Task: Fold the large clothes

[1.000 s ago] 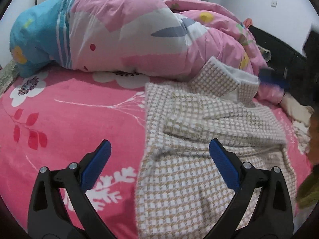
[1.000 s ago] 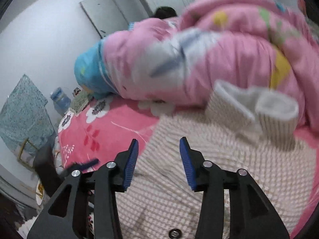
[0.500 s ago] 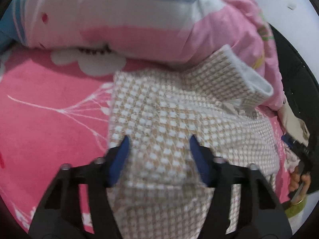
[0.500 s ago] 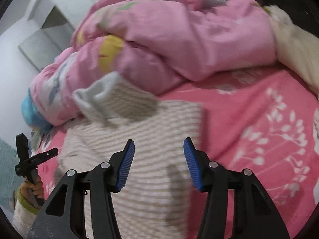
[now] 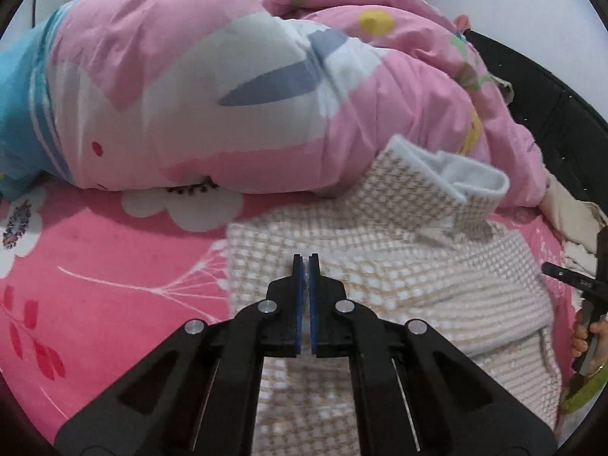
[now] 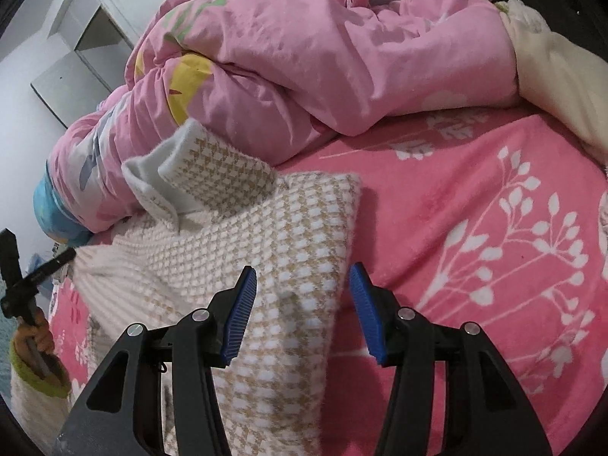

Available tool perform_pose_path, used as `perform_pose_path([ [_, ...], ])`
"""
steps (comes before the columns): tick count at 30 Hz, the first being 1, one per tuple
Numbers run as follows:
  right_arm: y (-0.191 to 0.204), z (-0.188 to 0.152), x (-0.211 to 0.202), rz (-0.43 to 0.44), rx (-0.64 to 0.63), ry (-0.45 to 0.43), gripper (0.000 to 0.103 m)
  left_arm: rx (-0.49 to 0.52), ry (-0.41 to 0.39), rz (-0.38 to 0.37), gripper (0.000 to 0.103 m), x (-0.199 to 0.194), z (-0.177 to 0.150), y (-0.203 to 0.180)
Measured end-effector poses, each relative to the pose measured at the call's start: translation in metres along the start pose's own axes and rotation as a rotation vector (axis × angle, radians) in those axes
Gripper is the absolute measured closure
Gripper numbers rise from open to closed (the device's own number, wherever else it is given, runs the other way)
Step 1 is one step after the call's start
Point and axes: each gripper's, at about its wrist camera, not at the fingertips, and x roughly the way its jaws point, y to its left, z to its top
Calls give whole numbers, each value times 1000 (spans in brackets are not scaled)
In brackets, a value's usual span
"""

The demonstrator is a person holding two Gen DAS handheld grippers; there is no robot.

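A beige-and-white houndstooth garment (image 5: 399, 266) lies on the pink bed, its collar (image 5: 448, 174) propped against the duvet. It also shows in the right wrist view (image 6: 273, 235). My left gripper (image 5: 306, 262) is shut over the garment's left part; whether it pinches fabric is not visible. My right gripper (image 6: 304, 285) is open and straddles the garment's right edge. The other gripper appears at the right edge of the left wrist view (image 5: 573, 281) and at the left edge of the right wrist view (image 6: 26, 277).
A bunched pink duvet (image 5: 228, 87) fills the back of the bed and shows in the right wrist view (image 6: 323, 57). The pink floral sheet (image 6: 494, 228) extends to the right. A cream blanket (image 6: 558, 72) lies at the far right. A dark headboard (image 5: 551, 114) stands behind.
My left gripper has gone from wide open to shut and has pulled back, so more of the duvet shows. My right gripper stays open and now straddles the garment's right edge.
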Motion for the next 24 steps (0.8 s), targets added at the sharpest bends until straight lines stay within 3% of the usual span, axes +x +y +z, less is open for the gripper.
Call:
perform_pose_path([
  [2,-2,-4,4,-6,2,13,53,-13,36,31,101,16,-7,10],
  [6,-4,-9,8,-35,-11,34,53,-47,157,13,97,52,-33,25],
  [8,0,-5,2,-62,-29,13,53,-75,136,8,93,46,-36,31],
  [11,20,7,-16,-63,-106,-61,53,-77,36,21,92,16,-29,35],
  [14,51,15,-17,-30,-210,-91,53,-22,-29,-32,90,-3,-20,18],
  [16,68,16,0,-17,-254,-60,53,24,32,-91,87,6,-21,0],
  [17,71,16,17,-22,-256,-18,53,53,108,-115,83,19,-26,-12],
  [19,66,18,46,-86,-240,44,55,86,248,-73,83,49,-44,-28],
  [21,52,21,76,-198,-235,94,65,98,232,-58,82,53,-56,-29],
  [24,43,31,84,-226,-216,102,72,128,209,-58,81,45,-62,-29],
])
